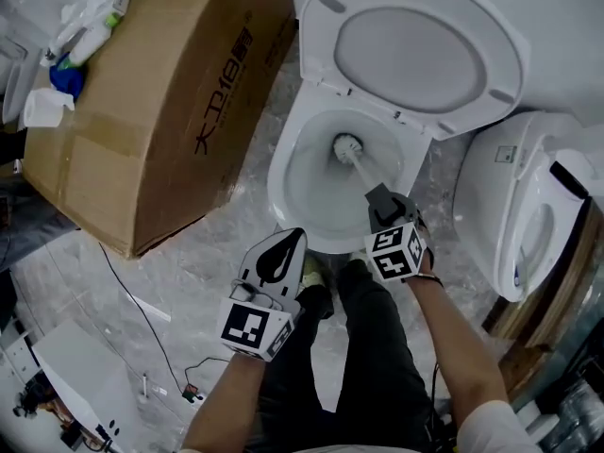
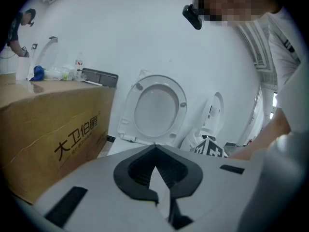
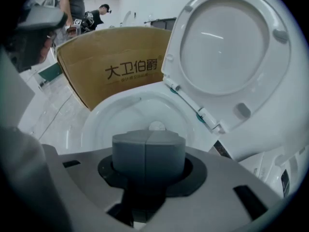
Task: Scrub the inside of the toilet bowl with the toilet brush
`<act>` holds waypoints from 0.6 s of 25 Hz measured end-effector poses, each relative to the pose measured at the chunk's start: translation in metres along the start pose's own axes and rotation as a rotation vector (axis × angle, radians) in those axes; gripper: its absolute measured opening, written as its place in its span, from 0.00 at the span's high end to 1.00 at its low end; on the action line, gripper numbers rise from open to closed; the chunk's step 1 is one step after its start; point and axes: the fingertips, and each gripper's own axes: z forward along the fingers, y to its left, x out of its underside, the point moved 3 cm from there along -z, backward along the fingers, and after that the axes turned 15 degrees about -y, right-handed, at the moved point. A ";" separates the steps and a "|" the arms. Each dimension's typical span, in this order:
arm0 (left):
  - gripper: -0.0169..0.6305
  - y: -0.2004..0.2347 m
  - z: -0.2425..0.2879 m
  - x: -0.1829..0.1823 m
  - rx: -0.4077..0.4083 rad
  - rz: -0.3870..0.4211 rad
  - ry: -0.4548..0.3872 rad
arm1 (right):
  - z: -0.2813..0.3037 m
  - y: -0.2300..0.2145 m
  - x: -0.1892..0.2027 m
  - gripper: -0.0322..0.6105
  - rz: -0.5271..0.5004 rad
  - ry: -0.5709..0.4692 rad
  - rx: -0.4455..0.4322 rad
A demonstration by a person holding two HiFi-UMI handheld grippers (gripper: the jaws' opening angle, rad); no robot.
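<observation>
The white toilet bowl [image 1: 283, 163] stands with seat and lid [image 1: 429, 55] raised. The toilet brush's white head [image 1: 347, 145] rests deep inside the bowl, and its pale handle [image 1: 362, 171] slants back to my right gripper [image 1: 384, 203], which is shut on the grey handle grip. In the right gripper view that grip [image 3: 148, 151] fills the jaws of my right gripper [image 3: 148, 178], with the bowl [image 3: 111, 115] beyond. My left gripper [image 1: 280, 253] hangs at the bowl's front rim, shut and empty. In its own view the left gripper [image 2: 155, 148] has its tips touching, facing the lid [image 2: 155, 110].
A big cardboard box [image 1: 160, 102] lies left of the toilet, with bottles and rags [image 1: 75, 31] on top. A second toilet [image 1: 524, 206] stands on the right. A thin cable [image 1: 142, 314] crosses the marble floor. The person's legs [image 1: 368, 347] are just below the bowl.
</observation>
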 end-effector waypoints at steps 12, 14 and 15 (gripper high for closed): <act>0.96 -0.066 -0.029 -0.090 0.066 -0.001 0.010 | -0.163 -0.016 -0.073 0.71 0.238 -0.155 -0.076; 0.96 -0.075 -0.034 -0.107 0.076 -0.001 0.008 | -0.190 -0.018 -0.086 0.71 0.251 -0.183 -0.079; 0.96 -0.081 -0.038 -0.115 0.084 -0.003 0.007 | -0.203 -0.019 -0.092 0.71 0.258 -0.193 -0.082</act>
